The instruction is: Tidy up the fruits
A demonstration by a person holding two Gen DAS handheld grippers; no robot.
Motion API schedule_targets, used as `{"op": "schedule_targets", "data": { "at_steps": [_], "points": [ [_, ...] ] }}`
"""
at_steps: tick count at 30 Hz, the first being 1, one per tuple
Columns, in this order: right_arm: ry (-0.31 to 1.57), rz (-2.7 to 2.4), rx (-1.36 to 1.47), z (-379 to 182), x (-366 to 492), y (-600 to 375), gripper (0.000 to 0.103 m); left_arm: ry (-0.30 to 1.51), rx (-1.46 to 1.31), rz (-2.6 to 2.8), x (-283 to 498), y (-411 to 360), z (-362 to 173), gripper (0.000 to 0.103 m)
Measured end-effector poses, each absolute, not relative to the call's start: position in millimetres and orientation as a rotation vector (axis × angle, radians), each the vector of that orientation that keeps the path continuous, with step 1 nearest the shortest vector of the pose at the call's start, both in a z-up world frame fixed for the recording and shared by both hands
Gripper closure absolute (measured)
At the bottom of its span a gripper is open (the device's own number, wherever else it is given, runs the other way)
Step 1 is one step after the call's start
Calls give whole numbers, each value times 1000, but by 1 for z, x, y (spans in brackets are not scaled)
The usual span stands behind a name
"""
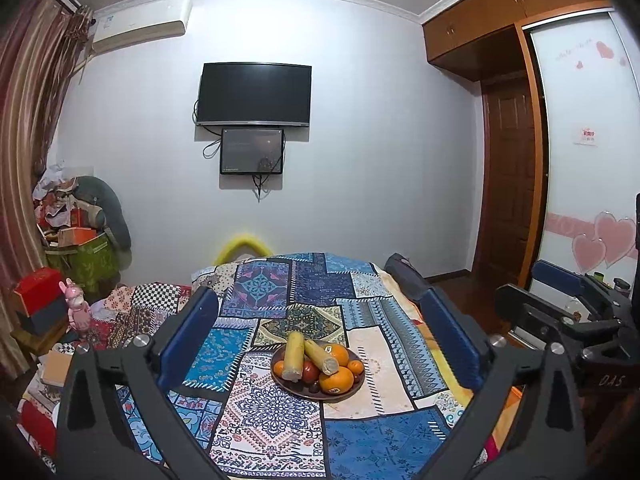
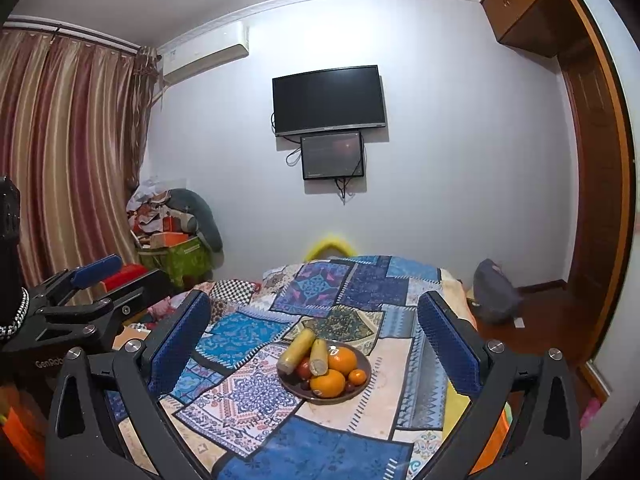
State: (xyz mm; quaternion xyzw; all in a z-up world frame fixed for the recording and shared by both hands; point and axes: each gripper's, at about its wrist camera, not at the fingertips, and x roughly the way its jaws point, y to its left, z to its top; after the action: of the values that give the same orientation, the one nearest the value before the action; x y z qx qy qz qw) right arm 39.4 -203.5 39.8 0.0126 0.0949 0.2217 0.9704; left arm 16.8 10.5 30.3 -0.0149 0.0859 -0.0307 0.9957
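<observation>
Bare patchwork cloth point(image 1: 256, 420) is seen left and right of the fruit plate point(image 1: 280, 378), well inside the table edges. The left gripper point(image 1: 320, 316) and right gripper point(image 2: 314, 320) are held wide apart, empty, above the near edge.

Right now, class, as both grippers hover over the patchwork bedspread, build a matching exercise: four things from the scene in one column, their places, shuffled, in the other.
Things:
1. two yellow corn cobs
2. black flat-screen television
3. round brown wooden bowl
4. white air conditioner

Places:
A. high on the wall beside the striped curtain
B. on the patchwork bedspread
C. on top of the oranges in the bowl
D. middle of the wall, above a smaller dark screen

Pairs: 1-C, 2-D, 3-B, 4-A
</observation>
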Motion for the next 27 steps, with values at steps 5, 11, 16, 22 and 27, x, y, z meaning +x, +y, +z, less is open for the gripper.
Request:
{"op": "schedule_targets", "data": {
  "at_steps": [5,11,16,22,27],
  "points": [
    [188,443,27,40,38,-204,0,172,-39,-50,19,12,31,0],
    [193,434,37,40,39,-206,0,178,-27,-46,21,9,29,0],
    [191,419,36,41,38,-207,0,181,-25,-50,21,8,29,0],
    [192,417,44,43,37,-208,0,187,-30,-64,22,8,28,0],
    [190,411,49,44,37,-209,0,191,-31,-68,24,9,27,0]
  ]
}}
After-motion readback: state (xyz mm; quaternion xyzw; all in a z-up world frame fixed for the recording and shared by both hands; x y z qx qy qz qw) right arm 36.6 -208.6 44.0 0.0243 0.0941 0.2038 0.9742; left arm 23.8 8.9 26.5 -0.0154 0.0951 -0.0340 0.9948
